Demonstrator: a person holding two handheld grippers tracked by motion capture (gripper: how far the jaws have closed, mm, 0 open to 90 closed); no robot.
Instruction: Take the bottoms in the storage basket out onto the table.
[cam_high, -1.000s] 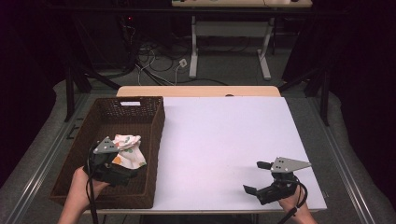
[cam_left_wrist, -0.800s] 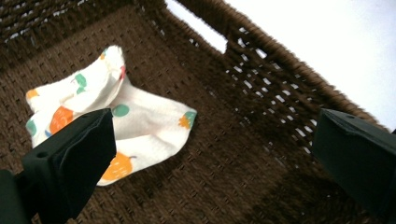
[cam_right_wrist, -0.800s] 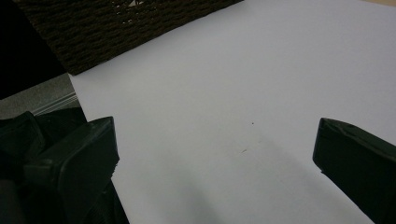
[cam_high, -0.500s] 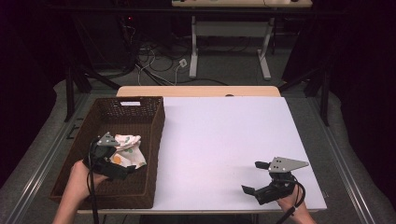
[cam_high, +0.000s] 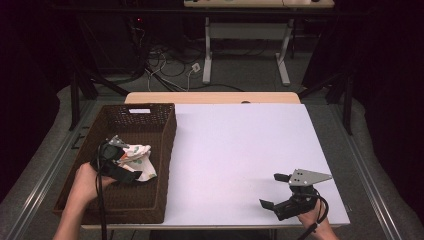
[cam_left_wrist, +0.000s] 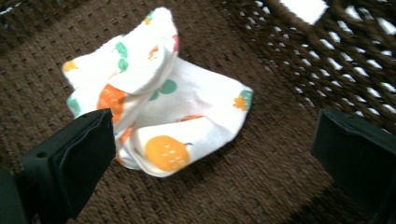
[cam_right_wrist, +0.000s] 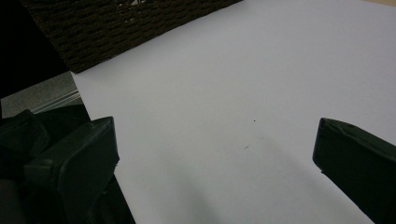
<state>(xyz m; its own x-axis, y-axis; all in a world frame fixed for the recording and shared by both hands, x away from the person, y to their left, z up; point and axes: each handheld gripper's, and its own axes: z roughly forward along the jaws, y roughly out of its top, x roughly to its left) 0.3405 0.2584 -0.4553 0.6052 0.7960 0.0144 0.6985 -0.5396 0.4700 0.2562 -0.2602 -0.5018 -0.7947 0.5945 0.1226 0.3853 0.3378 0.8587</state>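
Note:
A crumpled white cloth (cam_high: 139, 158) printed with orange and green fruit lies on the floor of a dark brown wicker basket (cam_high: 169, 145) at the table's left. In the left gripper view the cloth (cam_left_wrist: 163, 102) rests just ahead of and between the two black jaws, which stand wide apart without touching it. My left gripper (cam_high: 125, 160) is inside the basket, open, beside the cloth. My right gripper (cam_high: 273, 190) hovers open over the bare white tabletop (cam_high: 235, 150) near the front right corner, and its own view has nothing between its jaws (cam_right_wrist: 215, 154).
The basket's woven right wall (cam_left_wrist: 336, 60) rises close to the cloth. In the right gripper view a corner of the basket (cam_right_wrist: 116, 28) sits far off. Table edges lie just right of and in front of the right gripper. Cables and desk legs (cam_high: 207, 60) stand on the floor beyond.
The left hand and its gripper have shifted slightly left and away inside the basket. The cloth stays in place. The right gripper has hardly moved.

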